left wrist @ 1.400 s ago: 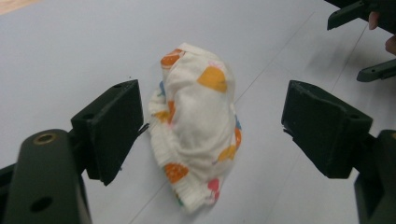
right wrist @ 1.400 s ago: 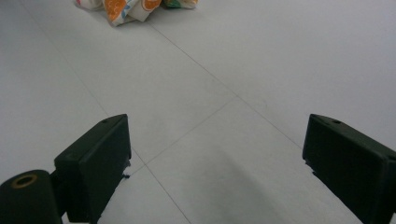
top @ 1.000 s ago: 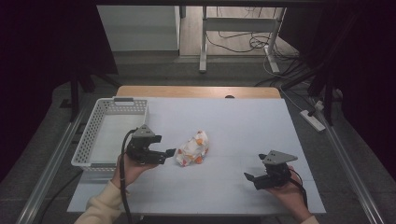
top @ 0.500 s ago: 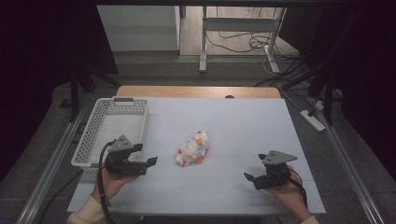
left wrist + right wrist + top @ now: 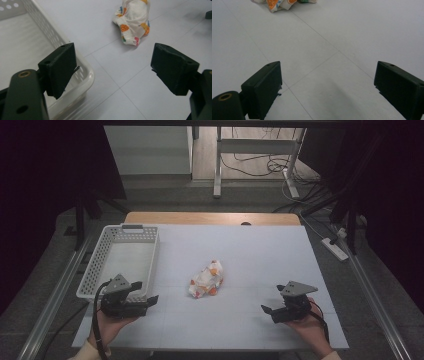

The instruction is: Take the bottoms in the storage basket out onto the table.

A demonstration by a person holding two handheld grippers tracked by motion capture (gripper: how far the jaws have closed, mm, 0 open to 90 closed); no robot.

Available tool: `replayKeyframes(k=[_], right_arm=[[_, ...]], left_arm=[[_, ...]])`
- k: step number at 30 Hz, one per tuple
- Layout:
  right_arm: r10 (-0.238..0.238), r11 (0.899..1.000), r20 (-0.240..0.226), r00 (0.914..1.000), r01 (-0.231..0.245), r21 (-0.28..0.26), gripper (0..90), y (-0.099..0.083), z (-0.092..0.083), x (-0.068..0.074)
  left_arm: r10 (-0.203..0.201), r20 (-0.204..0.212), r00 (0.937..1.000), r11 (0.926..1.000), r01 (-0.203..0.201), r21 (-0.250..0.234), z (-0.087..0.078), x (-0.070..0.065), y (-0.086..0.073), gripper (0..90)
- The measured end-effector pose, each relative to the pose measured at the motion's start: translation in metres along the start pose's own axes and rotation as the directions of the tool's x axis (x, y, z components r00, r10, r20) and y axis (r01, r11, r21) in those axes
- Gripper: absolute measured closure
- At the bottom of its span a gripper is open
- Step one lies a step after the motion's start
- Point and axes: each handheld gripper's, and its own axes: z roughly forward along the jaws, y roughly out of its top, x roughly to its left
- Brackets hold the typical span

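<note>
Where the white table [image 5: 250, 250] fills the middle of the high view, a crumpled cloth [image 5: 206, 279] with orange and coloured spots lies near the centre, touching neither gripper. At the lower left of that frame the left gripper [image 5: 145, 292] is held in a hand [image 5: 107, 325] just off the near corner of the white basket [image 5: 95, 270], its jaws spread wide with nothing between them. In the left gripper view those jaws stand far apart at the bottom corners, the left one over the basket's rim [image 5: 85, 67] and the cloth [image 5: 133, 22] well beyond them at the top centre. At the lower right of the high view the right gripper [image 5: 270, 311] rests in the other hand [image 5: 312, 330], well apart from the cloth, jaws likewise spread and empty. In the right gripper view bare table [image 5: 332, 50] shows between the jaws, and the cloth's edge [image 5: 279, 3] sits at the upper left.
</note>
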Motion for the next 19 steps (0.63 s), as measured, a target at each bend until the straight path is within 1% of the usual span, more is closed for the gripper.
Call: replayKeyframes(k=[3,5,19], right_arm=[[0.000,1.000,0.004,1.0000,0.000,0.001,7.8,0.0001,-0.0002,-0.0003],[0.000,1.000,0.004,1.0000,0.000,-0.002,7.8,0.0001,-0.0003,-0.0002],[-0.002,1.000,0.006,1.0000,0.002,-0.008,7.8,0.0001,-0.0013,0.0002]], left_arm=[[-0.005,0.004,1.0000,1.0000,0.005,0.000,-0.0005,0.0009,-0.0007,19.7],[-0.010,0.013,0.9999,0.9999,0.010,-0.009,-0.0017,0.0009,-0.0004,19.6],[-0.001,0.010,1.0000,0.9999,0.001,-0.015,-0.0027,-0.0009,0.0013,19.6]])
